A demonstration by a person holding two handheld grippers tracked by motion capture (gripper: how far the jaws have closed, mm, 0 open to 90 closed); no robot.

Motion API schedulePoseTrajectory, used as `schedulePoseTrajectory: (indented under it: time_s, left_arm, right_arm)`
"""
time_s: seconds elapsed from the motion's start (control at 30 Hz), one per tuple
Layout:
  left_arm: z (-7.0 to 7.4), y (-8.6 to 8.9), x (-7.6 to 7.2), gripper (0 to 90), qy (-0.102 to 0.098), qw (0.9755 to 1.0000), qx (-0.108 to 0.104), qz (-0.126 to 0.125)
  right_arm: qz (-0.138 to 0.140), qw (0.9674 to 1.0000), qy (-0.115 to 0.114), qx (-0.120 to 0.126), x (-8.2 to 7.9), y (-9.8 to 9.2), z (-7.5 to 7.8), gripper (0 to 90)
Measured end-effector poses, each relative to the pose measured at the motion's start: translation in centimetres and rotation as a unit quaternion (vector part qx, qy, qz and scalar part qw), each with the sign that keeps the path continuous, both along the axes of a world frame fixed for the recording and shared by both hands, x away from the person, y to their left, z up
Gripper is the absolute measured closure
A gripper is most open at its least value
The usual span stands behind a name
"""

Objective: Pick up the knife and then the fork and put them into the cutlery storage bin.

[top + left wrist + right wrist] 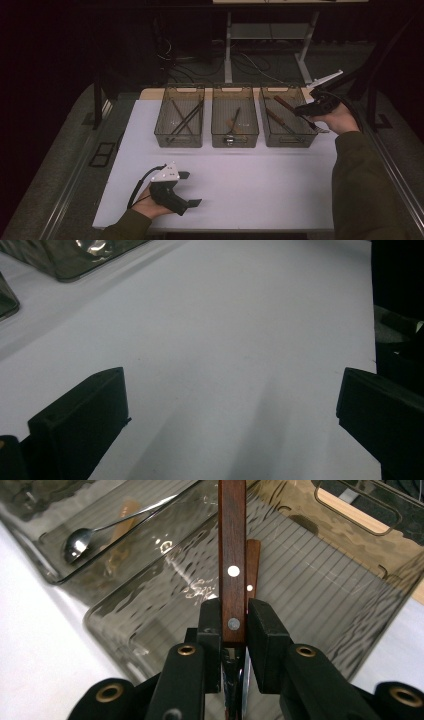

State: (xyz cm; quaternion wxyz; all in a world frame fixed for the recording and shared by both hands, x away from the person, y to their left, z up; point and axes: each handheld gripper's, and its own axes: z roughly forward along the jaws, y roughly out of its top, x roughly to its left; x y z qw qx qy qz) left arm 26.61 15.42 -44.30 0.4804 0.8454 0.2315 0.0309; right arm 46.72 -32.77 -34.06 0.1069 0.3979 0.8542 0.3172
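The right gripper (234, 625) is clamping a wooden-handled knife (231, 555) over the right bin (288, 135), at three o'clock, above another knife (252, 565). The middle bin (234, 135) is holding a spoon (80, 542). The left gripper (192, 189) is resting released at seven o'clock on the worktop (260, 185).

Olive-green sleeves (357, 185), black claw (192, 189) with grey three-cornered plate, black cable, brass-coloured screws (186, 650)
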Motion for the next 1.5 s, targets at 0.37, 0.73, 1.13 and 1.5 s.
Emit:
schedulePoseTrajectory:
  time_s: [0.37,0.73,1.13,1.5]
  left_arm:
    - [0.0,0.0,0.0,0.0,0.001,1.0000,-0.003,-0.001]
    - [0.0,-0.1,-0.1,0.0,0.000,1.0000,-0.003,-0.003]
    - [0.2,0.0,-0.1,0.0,-0.006,1.0000,0.001,-0.001]
    - [0.2,0.8,0.8,0.0,-0.014,0.9999,0.001,0.003]
  right_arm:
    - [-0.014,0.9995,0.026,-0.013,3.0,1.7,-2.5,76.8]
    - [-0.042,0.9991,0.009,-0.005,3.2,2.4,-3.3,55.1]
    - [-0.058,0.9978,-0.018,0.026,1.2,2.0,-2.7,36.1]
    - [-0.074,0.9940,-0.061,0.053,-1.5,1.8,-2.5,21.0]
